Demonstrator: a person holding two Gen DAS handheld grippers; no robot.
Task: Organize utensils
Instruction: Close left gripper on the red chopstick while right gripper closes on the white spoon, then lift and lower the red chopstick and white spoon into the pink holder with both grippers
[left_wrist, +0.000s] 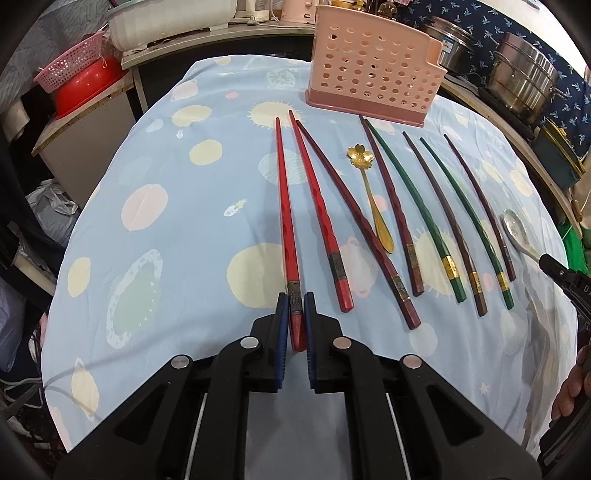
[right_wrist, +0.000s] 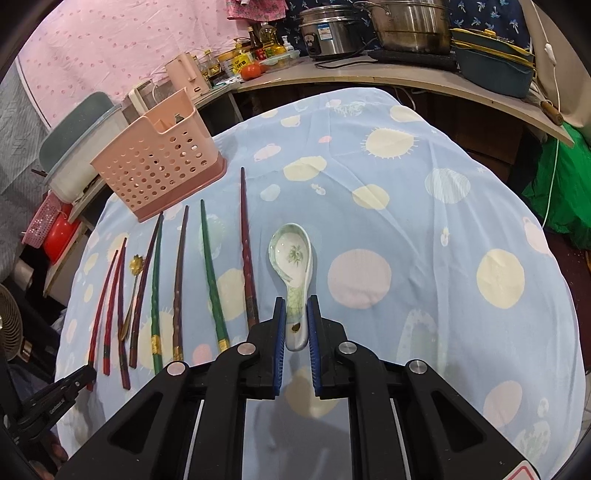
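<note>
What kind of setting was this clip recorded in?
Most likely a home kitchen or dining corner. Steel pots and a rice cooker stand on a counter beside oil bottles, and chopsticks lie in a row on a cloth-covered table in front of a pink utensil holder.

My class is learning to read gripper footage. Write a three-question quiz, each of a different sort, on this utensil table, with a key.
1. True or false: the left claw is shut on a green chopstick.
2. Multiple choice: the right claw grips the A) gold flower spoon B) ceramic spoon C) pink holder.
3. Fill in: the pink holder stands at the far end of the ____ tablecloth.

Key: 1 false, it grips the leftmost red chopstick; 2 B, by its handle; 3 light blue.
</note>
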